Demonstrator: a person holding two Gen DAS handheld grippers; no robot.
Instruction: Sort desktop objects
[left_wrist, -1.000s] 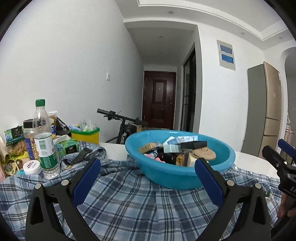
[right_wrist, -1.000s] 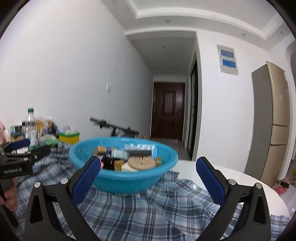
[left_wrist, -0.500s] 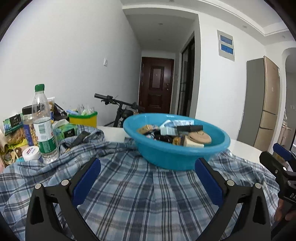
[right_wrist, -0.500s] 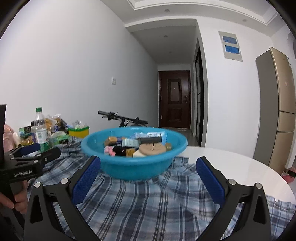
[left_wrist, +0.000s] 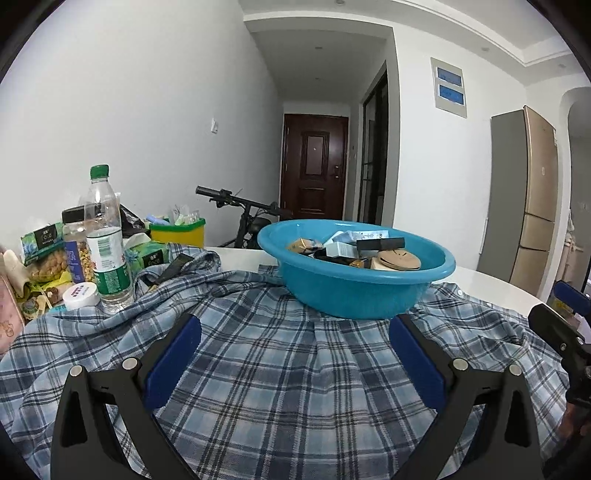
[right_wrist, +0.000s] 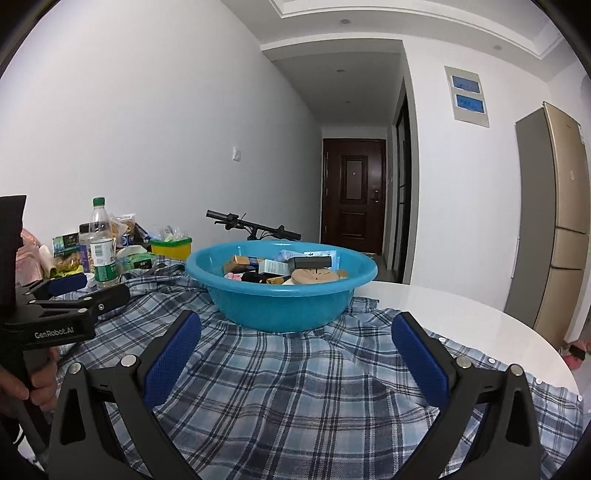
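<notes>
Our left gripper (left_wrist: 293, 360) stands wide apart and grips nothing; our right gripper (right_wrist: 295, 360) is spread just as wide and is likewise unloaded. Between both pairs of blue pads lies only the plaid shirt (left_wrist: 280, 369), spread flat and wrinkled over the white table (right_wrist: 461, 314). The cloth between us and the basin carries nothing else. The turquoise basin (left_wrist: 354, 291) sits on the shirt ahead of both grippers, apart from the fingertips, slightly right of centre for the left one and slightly left of centre for the right. It holds a heap of small boxes and a round tan piece. On the right, the right wrist view shows the shirt's buttoned edge near the table's curved rim, with bare white top beyond. The left wrist view shows more closely the crowded left side: a water bottle (left_wrist: 107, 243) standing upright, a white-capped jar (left_wrist: 81, 295), snack packets and a yellow bin (left_wrist: 177, 232). A bicycle (right_wrist: 255, 227) stands behind the table.
</notes>
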